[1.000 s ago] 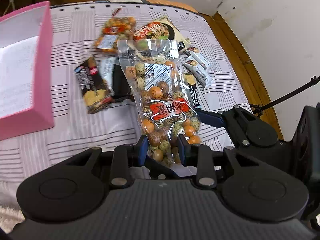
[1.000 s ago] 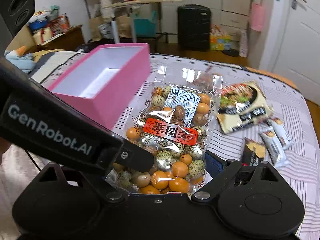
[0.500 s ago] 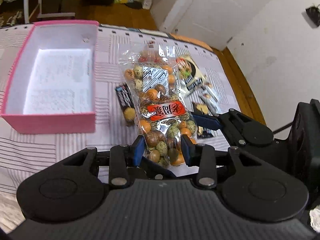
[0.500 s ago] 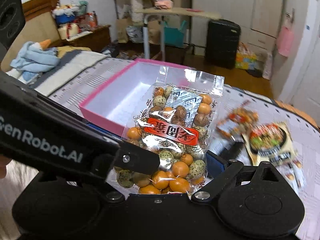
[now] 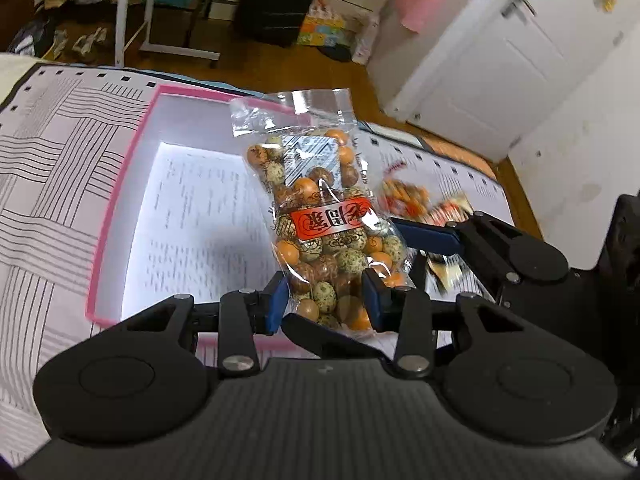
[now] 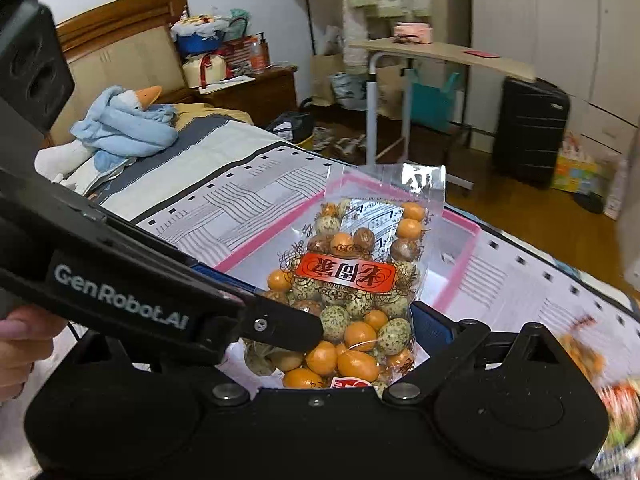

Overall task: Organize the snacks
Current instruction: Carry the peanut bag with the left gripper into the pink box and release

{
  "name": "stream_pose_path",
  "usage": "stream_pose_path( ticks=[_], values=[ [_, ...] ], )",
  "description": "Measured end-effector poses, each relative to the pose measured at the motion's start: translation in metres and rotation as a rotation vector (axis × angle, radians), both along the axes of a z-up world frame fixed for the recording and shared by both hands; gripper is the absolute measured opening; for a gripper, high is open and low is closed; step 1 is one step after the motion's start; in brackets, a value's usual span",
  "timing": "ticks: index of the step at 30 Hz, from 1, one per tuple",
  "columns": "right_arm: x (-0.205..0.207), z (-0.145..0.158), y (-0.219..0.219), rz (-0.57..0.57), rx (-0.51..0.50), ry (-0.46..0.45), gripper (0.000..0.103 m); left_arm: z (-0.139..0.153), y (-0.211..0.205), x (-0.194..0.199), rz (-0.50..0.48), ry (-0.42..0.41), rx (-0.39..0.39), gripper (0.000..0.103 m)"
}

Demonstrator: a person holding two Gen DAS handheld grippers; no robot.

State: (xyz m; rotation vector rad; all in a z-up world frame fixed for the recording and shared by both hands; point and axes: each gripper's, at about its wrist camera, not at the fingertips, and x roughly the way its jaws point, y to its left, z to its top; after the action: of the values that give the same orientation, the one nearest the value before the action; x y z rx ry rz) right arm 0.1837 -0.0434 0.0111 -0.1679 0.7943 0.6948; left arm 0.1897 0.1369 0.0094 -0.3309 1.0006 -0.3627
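The bed carries the pink box, empty so far. Above it hangs the clear bag of coated nuts, first one in, I'd judge. The left gripper pinches its bottom; the right gripper clamps its side. Other snack packets wait on the bed, unsorted.

A bed covered with a white sheet printed in black line blocks. An open pink box with a white inside rests on it. To the box's right, blurred snack packets lie loose on the sheet, near the bed's edge
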Motion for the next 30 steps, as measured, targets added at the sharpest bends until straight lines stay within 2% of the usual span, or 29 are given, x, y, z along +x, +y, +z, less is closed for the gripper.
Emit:
stream_pose_path(
  ticks=[7,14,18,21,25,28,30],
  values=[
    [0.053,-0.032,0.012,0.014,0.042,0.089,0.099,-0.041,0.032,0.062,0.035,0.054,-0.023,0.037],
    [0.077,-0.054,0.027,0.008,-0.024,0.146,0.099,-0.078,0.044,0.100,0.038,0.116,-0.036,0.037],
    [0.081,-0.058,0.037,-0.027,-0.083,0.141,0.099,-0.093,0.047,0.115,0.042,0.146,-0.054,0.037],
    [0.073,-0.059,0.043,-0.027,-0.167,0.071,0.097,-0.105,0.047,0.124,0.049,0.180,-0.094,0.037],
    [0.059,-0.053,0.041,-0.031,-0.225,0.015,0.097,-0.109,0.034,0.122,0.057,0.133,-0.039,0.037],
    [0.041,-0.041,0.018,-0.056,-0.161,0.006,0.097,-0.102,0.028,0.112,0.087,0.071,0.035,0.037],
    [0.024,-0.028,-0.005,-0.081,-0.088,-0.008,0.097,-0.092,0.029,0.101,0.094,0.036,0.054,0.038]
  ],
)
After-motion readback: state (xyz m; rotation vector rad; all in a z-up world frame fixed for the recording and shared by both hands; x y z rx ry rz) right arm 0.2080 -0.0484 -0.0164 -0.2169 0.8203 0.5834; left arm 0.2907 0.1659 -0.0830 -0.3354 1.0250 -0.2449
